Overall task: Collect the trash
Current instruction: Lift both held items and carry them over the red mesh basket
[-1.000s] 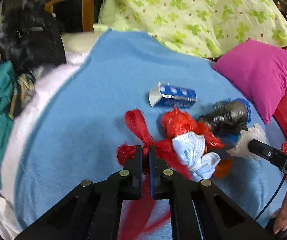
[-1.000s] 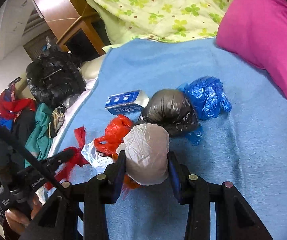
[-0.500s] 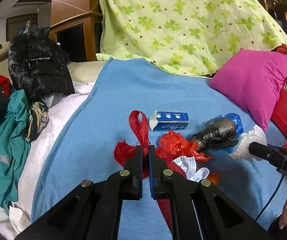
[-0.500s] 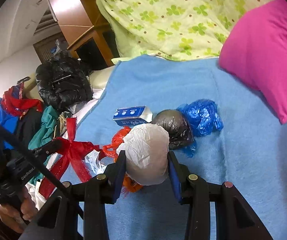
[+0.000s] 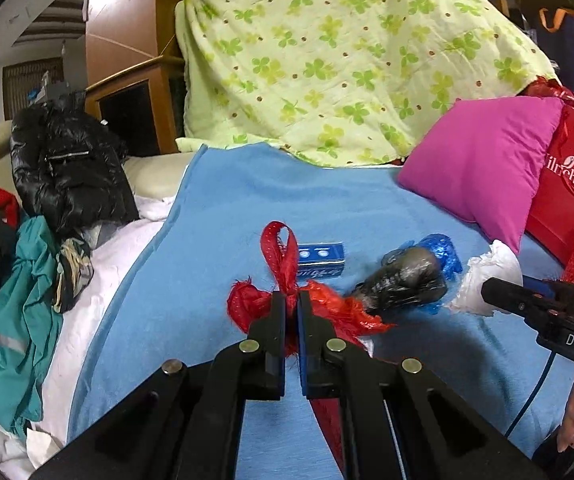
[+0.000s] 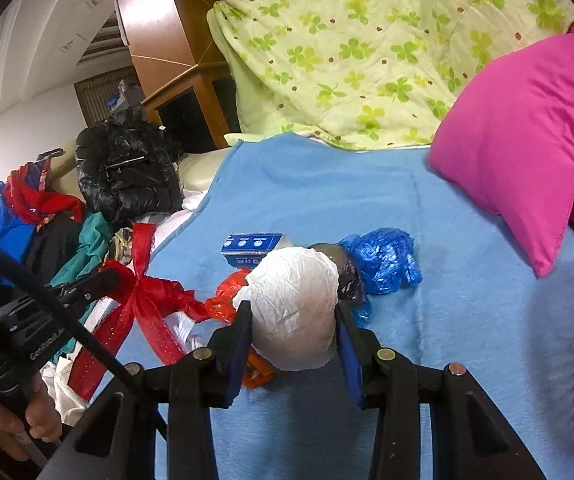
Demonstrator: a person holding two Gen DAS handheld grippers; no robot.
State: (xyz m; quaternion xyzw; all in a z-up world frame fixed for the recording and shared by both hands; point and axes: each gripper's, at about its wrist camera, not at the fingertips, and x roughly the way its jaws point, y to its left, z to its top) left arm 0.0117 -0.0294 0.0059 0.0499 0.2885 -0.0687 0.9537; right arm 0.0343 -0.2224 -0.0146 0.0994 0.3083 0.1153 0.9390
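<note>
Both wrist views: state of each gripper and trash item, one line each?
left gripper: shut on the red ribbon, lifted off the blanket.
right gripper: shut on the white wad.
blue box: lying on the blue blanket.
black bag: crumpled, on the blanket.
blue bag: crumpled, touching the black bag.

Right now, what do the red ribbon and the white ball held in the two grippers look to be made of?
Red ribbon: looks like sheer woven mesh fabric with a slight sparkle and frayed ends. White ball: seemingly thin crumpled plastic film or tissue with a matte, wrinkled surface; which of the two is unclear.
</note>
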